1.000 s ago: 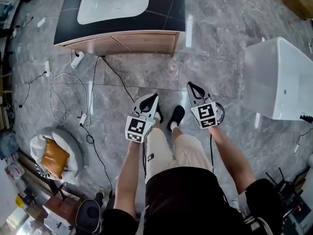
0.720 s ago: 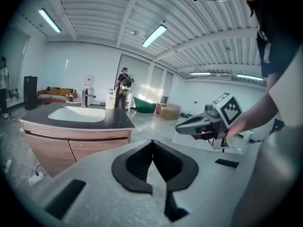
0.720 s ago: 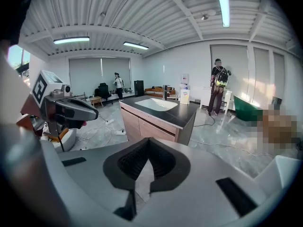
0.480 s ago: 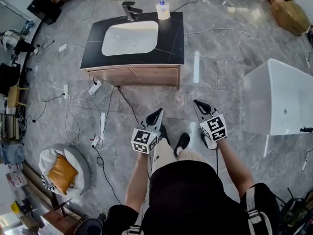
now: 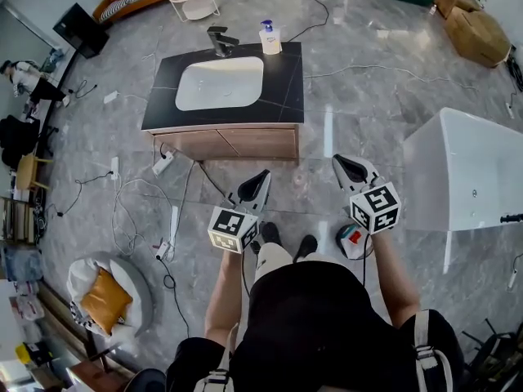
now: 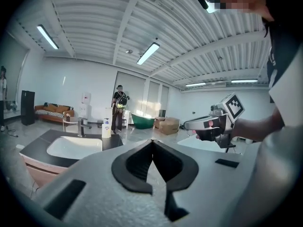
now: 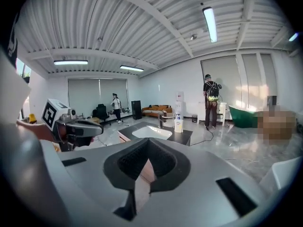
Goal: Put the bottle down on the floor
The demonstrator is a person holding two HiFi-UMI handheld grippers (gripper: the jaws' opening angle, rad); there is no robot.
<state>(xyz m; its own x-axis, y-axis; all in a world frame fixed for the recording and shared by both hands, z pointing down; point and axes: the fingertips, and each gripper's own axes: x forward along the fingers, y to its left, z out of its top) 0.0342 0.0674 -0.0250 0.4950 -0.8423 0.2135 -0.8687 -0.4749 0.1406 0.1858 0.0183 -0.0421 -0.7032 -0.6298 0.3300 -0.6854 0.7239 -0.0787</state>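
Landmark: a low vanity cabinet (image 5: 221, 141) with a black stone top, a white oval basin and a wooden drawer front, standing on the grey marble-look floor (image 5: 368, 113).
Bottle: a small rounded bottle (image 5: 351, 240), white with red and blue-green patches, sits on the floor well out from the vanity's drawer front, past its right-hand corner as the head view shows it. It is just beside the person's right black shoe (image 5: 306, 246). No gripper touches it. Whether it stands upright cannot be told from above.
Left gripper: the grey two-jaw left gripper (image 5: 263, 175) (image 6: 152, 143) is held in the air before the vanity's drawer front, pointing towards it. Its black pads meet at the tips and nothing lies between them.
Right gripper: the matching right gripper (image 5: 339, 162) (image 7: 147, 142) is held level with the left one, off the vanity's right corner and above the bottle. Its jaws are pressed together and hold nothing.
On the vanity: a white pump dispenser (image 5: 270, 37) stands at the back right corner, next to a dark tap (image 5: 219, 39) behind the basin.
Right of the vanity: a white bathtub (image 5: 470, 170), well apart from it.
Left of the vanity: white cables (image 5: 131, 211) trail over the floor near its corner.
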